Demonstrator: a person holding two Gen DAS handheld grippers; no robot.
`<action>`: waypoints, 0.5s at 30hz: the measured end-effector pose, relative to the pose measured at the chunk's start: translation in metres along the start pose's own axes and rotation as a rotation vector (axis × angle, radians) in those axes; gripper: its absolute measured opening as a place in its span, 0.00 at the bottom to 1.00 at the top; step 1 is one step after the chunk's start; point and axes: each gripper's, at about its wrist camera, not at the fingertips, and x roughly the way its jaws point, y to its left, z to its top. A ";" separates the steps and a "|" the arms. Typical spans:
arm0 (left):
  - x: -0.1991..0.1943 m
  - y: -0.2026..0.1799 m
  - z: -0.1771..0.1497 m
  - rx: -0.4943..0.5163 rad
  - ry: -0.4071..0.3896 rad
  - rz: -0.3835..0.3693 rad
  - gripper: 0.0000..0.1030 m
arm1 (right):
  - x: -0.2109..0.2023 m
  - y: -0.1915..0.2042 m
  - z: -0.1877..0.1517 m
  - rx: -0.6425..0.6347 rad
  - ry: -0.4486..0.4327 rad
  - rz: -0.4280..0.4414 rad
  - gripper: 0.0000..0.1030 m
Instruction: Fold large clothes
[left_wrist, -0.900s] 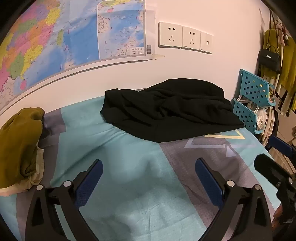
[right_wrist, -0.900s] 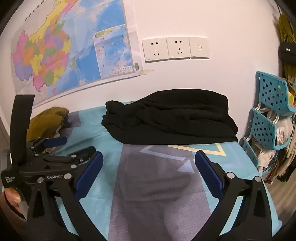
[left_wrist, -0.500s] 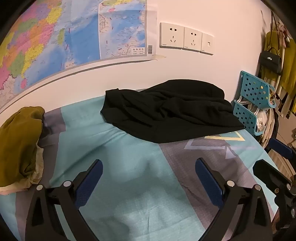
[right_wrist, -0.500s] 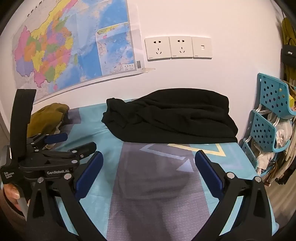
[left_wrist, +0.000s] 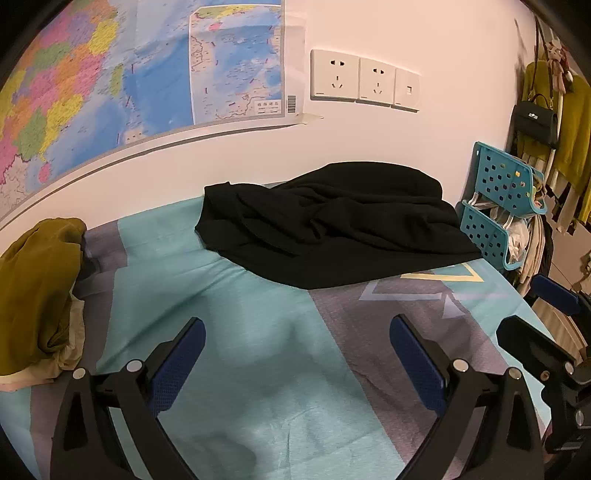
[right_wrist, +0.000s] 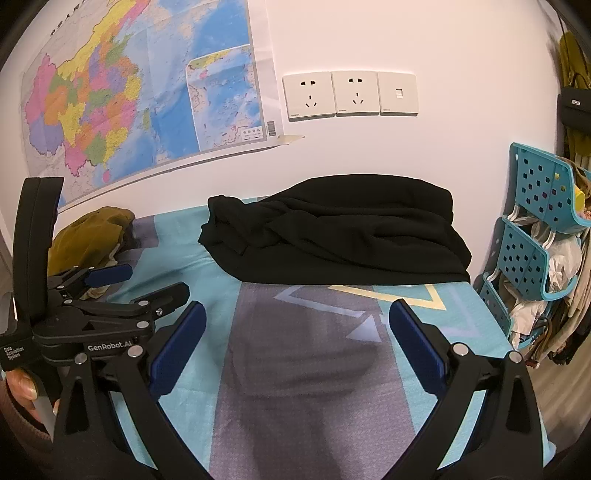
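Observation:
A crumpled black garment (left_wrist: 332, 225) (right_wrist: 340, 236) lies in a heap at the far side of the bed, against the wall. My left gripper (left_wrist: 295, 332) hovers over the teal and grey bedsheet (left_wrist: 229, 317), well short of the garment, its blue-padded jaws wide open with nothing between them. My right gripper (right_wrist: 295, 317) is likewise open and empty over the grey patch of the sheet (right_wrist: 314, 350). The left gripper (right_wrist: 144, 280) also shows at the lower left of the right wrist view, with a hand (right_wrist: 22, 384) on its handle. The right gripper (left_wrist: 532, 317) shows at the right edge of the left wrist view.
An olive-yellow cloth pile (left_wrist: 37, 291) (right_wrist: 88, 236) sits at the bed's left end. A blue perforated rack (left_wrist: 506, 206) (right_wrist: 535, 236) stuffed with items stands past the right edge. A map (right_wrist: 129, 96) and wall sockets (right_wrist: 349, 94) hang above.
Both views have crept slightly; the right wrist view has tilted a little upward and the left gripper sits a bit higher in it. The black garment has not moved.

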 end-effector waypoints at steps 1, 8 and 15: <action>0.000 0.000 0.000 -0.001 0.001 0.001 0.94 | 0.000 0.000 0.000 0.000 -0.002 0.003 0.95; 0.000 -0.002 -0.002 -0.005 0.002 0.005 0.94 | 0.000 -0.001 -0.001 -0.002 -0.006 -0.004 0.95; 0.001 -0.002 -0.001 -0.008 0.007 0.003 0.94 | 0.001 -0.001 0.001 -0.009 -0.002 0.004 0.95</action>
